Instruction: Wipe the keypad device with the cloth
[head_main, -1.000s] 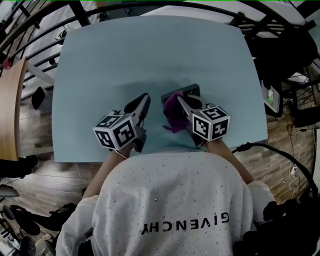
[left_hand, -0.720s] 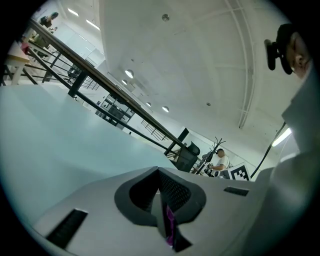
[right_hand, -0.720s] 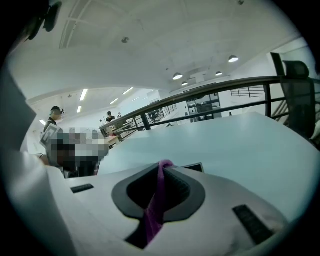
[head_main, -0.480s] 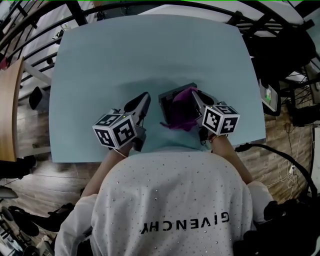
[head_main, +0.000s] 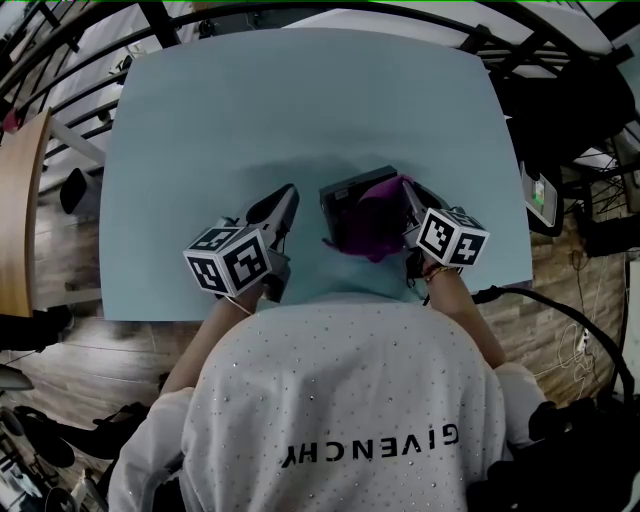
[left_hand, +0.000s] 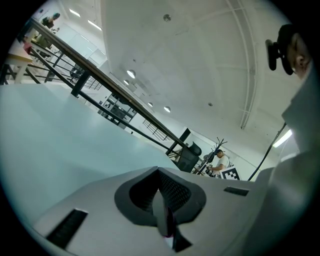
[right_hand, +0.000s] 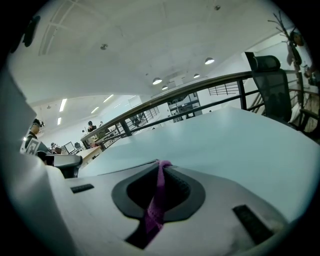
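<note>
Cloth (head_main: 368, 226) pinched in right claw (head_main: 406, 190) apparently covers much of keypad device (head_main: 344, 193).

1. "GIVENCHY" in dark capitals on the person's pale sweatshirt (head_main: 370, 440), lower centre of the head view. It reads upside down in frame.
2. Black-and-white square code markers, no legible characters, on the left cube (head_main: 230, 262) of the left gripper (head_main: 288, 195) and the right cube (head_main: 452, 236) of the right gripper (head_main: 405, 188).
3. A like square marker (left_hand: 230, 173) right of centre in the left gripper view; its carrier cannot be told.
</note>
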